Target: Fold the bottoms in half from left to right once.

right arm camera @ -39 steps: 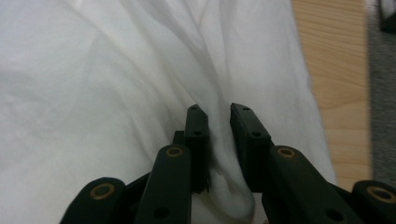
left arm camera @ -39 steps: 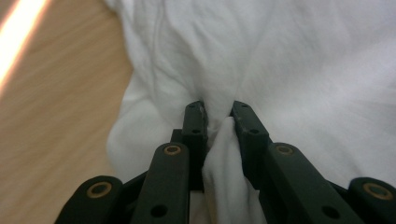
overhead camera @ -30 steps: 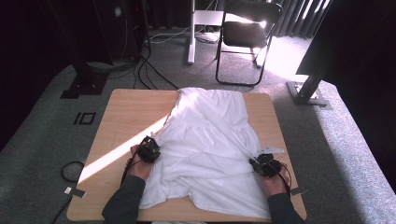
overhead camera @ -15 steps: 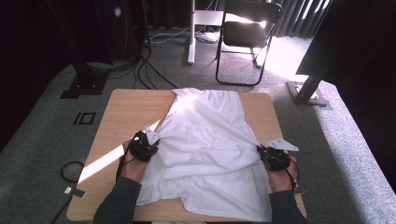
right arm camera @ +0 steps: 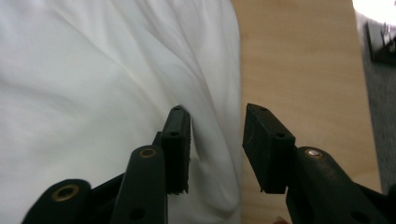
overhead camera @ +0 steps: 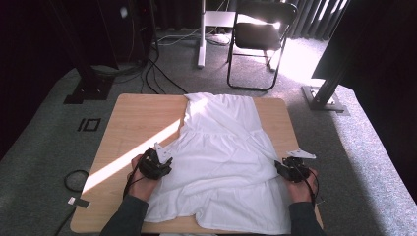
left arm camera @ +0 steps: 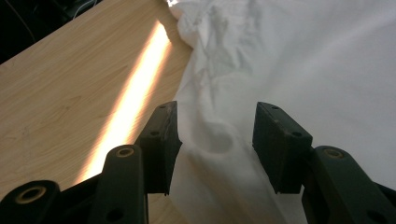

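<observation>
Both grippers' jaws have just been opening and stand spread, pinching nothing. The left gripper [left arm camera: 217, 144] straddles the left edge of the white dress [overhead camera: 223, 162]; the right gripper [right arm camera: 215, 149] straddles its right edge. The dress lies flat across the wooden table [overhead camera: 137, 118].

Sun from far right; bright streak across table [overhead camera: 129, 160]; white garment [overhead camera: 223, 162] glares; dark surroundings; gripper views soft.
</observation>
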`<state>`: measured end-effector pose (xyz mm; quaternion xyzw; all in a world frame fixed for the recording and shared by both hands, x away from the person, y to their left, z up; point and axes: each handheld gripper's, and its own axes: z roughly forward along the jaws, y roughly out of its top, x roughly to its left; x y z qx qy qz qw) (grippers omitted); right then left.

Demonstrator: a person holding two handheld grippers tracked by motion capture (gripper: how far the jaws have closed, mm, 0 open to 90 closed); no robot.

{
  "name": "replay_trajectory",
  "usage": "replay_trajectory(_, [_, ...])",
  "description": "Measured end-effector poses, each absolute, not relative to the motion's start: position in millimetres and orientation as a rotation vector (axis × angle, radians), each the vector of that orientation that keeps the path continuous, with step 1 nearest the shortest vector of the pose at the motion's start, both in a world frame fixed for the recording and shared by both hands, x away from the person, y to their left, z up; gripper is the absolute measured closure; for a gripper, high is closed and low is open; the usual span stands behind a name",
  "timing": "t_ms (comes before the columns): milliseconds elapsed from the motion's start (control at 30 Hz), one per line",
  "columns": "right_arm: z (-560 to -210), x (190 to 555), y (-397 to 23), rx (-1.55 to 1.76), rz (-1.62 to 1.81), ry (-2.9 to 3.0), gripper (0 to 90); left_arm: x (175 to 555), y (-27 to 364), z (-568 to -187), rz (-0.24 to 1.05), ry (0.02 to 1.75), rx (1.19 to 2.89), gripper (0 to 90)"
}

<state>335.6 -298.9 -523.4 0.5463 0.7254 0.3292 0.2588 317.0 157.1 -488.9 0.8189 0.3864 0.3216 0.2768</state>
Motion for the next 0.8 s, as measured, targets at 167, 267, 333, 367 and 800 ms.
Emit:
replay_trajectory(167, [-503, 332, -276, 1.354, 0.978, 1.971, 57.4, 306, 151, -490, 0.835, 0.979, 2.22, 50.9])
replay_trajectory(267, [-499, 335, -266, 1.316, 1.016, 2.002, 56.9, 307, 150, -493, 0.807, 0.966, 2.228, 50.7])
replay_trajectory(333, [-504, 349, -252, 1.302, 1.02, 2.086, 55.0, 312, 150, -502, 0.748, 0.986, 2.231, 50.5])
replay_trajectory(367, [-507, 353, -248, 1.301, 1.01, 2.103, 53.9, 313, 150, -505, 0.726, 0.994, 2.231, 50.5])
replay_trajectory(800, [-540, 386, -215, 1.265, 0.893, 2.323, 86.1, 316, 159, -518, 0.637, 1.042, 2.176, 50.0])
